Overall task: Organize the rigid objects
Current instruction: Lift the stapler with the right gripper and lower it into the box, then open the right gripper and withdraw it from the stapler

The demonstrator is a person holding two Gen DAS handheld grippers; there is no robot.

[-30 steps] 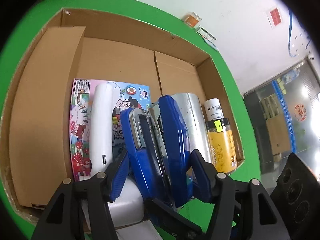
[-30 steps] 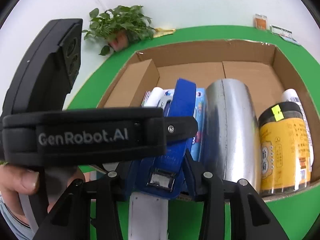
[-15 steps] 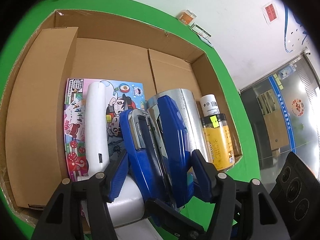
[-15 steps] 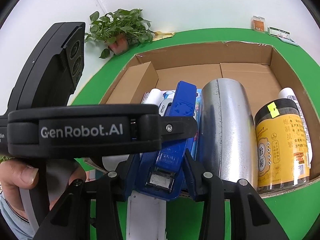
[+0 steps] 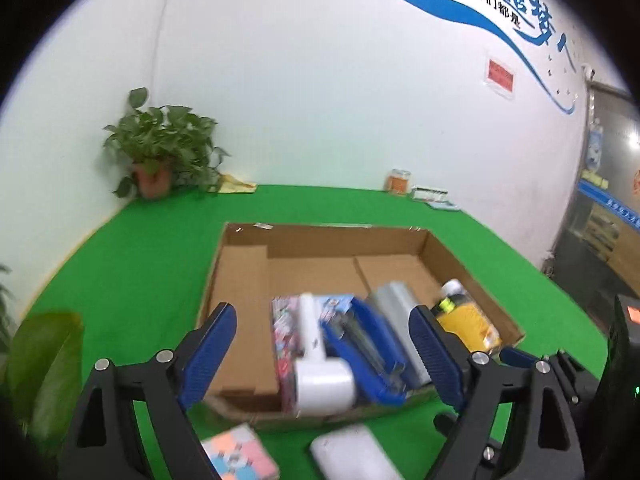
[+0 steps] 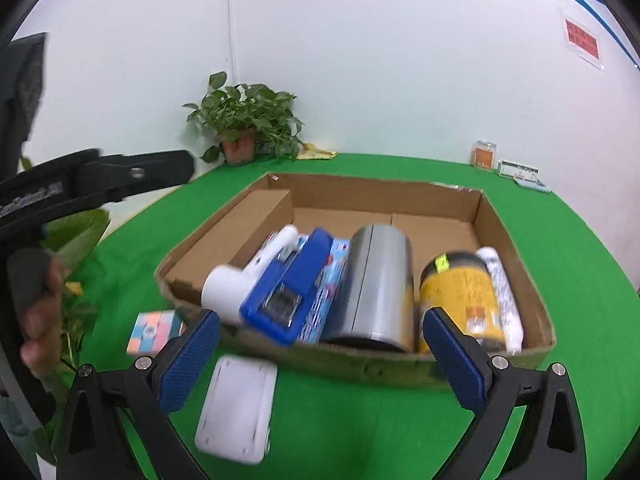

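Bench point(image 6: 560, 240): green, carrying the open brown cardboard box point(image 6: 520, 264).
Box contents: silver metal cylinder point(image 6: 376, 284), yellow-labelled jar point(image 6: 460, 300), blue plastic stapler point(image 6: 292, 284) lying free.
Left tool point(image 5: 324, 356): jaws just opening wide, gripping nothing.
Right tool point(image 6: 320, 356): jaws just opening wide, gripping nothing.

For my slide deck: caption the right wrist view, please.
Open right gripper before the cardboard box holding the blue stapler.
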